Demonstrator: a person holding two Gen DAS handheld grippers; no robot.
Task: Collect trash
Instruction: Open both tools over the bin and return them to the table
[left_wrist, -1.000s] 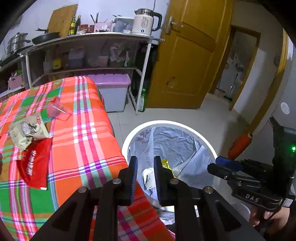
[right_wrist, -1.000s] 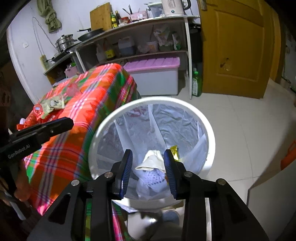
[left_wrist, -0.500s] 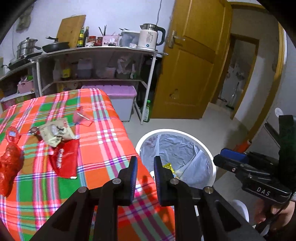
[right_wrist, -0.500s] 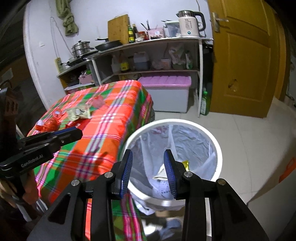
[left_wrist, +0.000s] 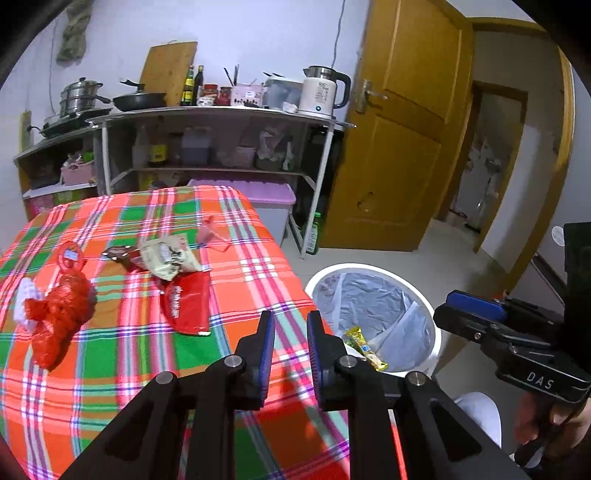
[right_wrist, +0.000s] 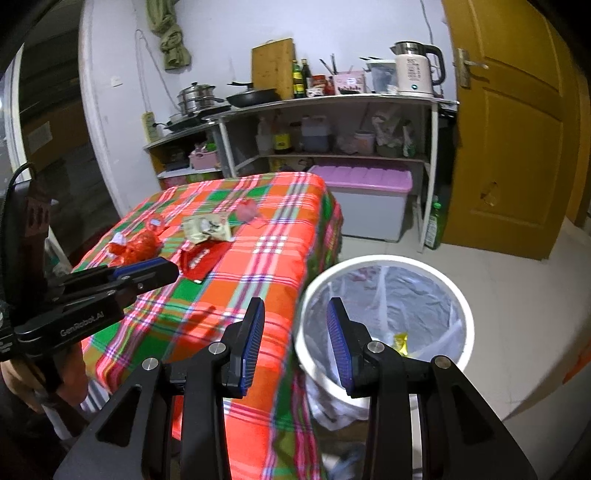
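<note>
A: Tablecloth (left_wrist: 110, 369) now lies under my left gripper (left_wrist: 290, 343), jaws narrow, empty; bin (right_wrist: 384, 266) has shifted rightward.
B: Right gripper (right_wrist: 295, 332), wide, empty; red wrapper (right_wrist: 201, 260) ahead-left. Left view alone shows the yellow packet (left_wrist: 364, 347) fully.

There is one round white trash bin (left_wrist: 373, 317) with a clear bag, and one yellow wrapper (left_wrist: 364, 347) inside it. On the one checked red, green and orange tablecloth (left_wrist: 110, 369) lie one flat red packet (left_wrist: 188, 304), one beige snack bag (left_wrist: 168, 256), one crumpled red plastic bag (left_wrist: 55, 317) and one pink wrapper (left_wrist: 212, 234).
</note>
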